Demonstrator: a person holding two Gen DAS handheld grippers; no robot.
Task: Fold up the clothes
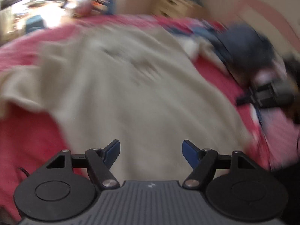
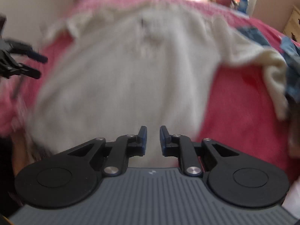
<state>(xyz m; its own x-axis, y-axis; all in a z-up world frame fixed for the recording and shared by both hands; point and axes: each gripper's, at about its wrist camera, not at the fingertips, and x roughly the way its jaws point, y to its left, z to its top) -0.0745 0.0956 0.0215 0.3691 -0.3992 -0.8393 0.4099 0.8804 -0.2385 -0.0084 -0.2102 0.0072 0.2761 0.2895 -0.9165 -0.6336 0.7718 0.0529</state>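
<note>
A cream shirt (image 1: 116,86) lies spread on a pink bedspread (image 1: 24,142), blurred by motion. My left gripper (image 1: 151,150) hovers over the shirt's near part, jaws wide apart and nothing between them. It also shows at the left edge of the right wrist view, left gripper (image 2: 37,65), fingers apart. My right gripper (image 2: 152,137) is over the shirt (image 2: 120,71) near its bottom edge, its jaws a narrow gap apart with cream cloth showing behind the gap. From the left wrist view the right gripper (image 1: 243,99) sits at the shirt's right edge.
Blue denim clothes (image 2: 292,60) lie on the pink bedspread (image 2: 240,112) beside the shirt's sleeve, and a dark blue pile (image 1: 245,43) shows behind the right gripper. A light wooden drawer unit (image 1: 172,1) stands beyond the bed. Clutter fills the bright far room.
</note>
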